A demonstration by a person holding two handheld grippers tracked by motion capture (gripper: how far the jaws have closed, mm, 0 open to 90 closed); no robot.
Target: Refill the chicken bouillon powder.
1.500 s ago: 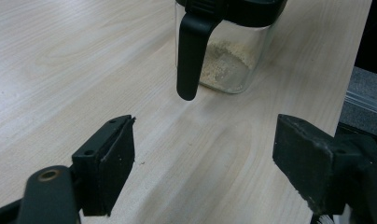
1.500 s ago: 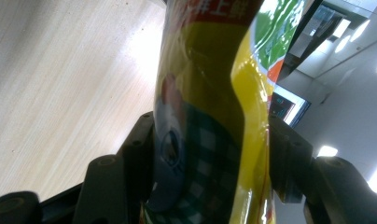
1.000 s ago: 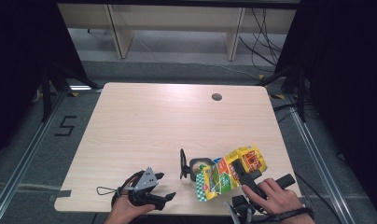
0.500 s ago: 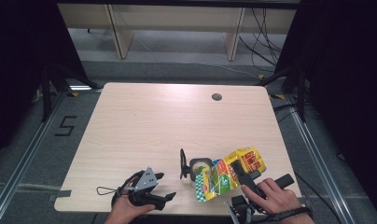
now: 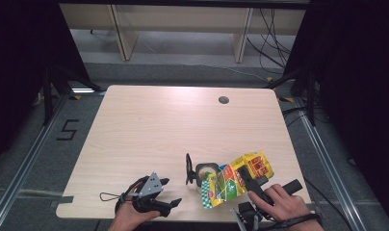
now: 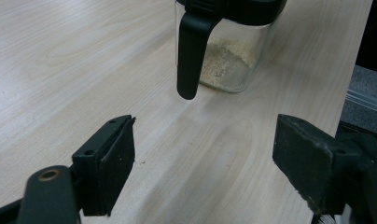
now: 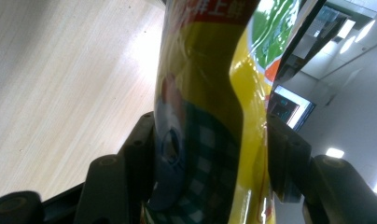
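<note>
- Nothing has shifted since a second ago: the right gripper stays clamped on the yellow bag, and its jaws pinch the crumpled film from both sides in the right gripper view.
- The bag is tilted, its mouth end lying over the open jar, just ahead of the right fingers; the pour looks under way or paused, judging by the steady hold.
- The jar, clear with a black rim, already holds a low layer of pale powder, so the filling seems only partly done.
- The left gripper rests on the table with its jaws wide apart and nothing between them; the jar stands ahead of its fingers, well clear.
- The jar's black lid hangs flipped up on the side facing the left gripper, its tab dangling in front of the glass; it could get in the way of any grasp from that side.
- A round cable hole lies far beyond both grippers.
</note>
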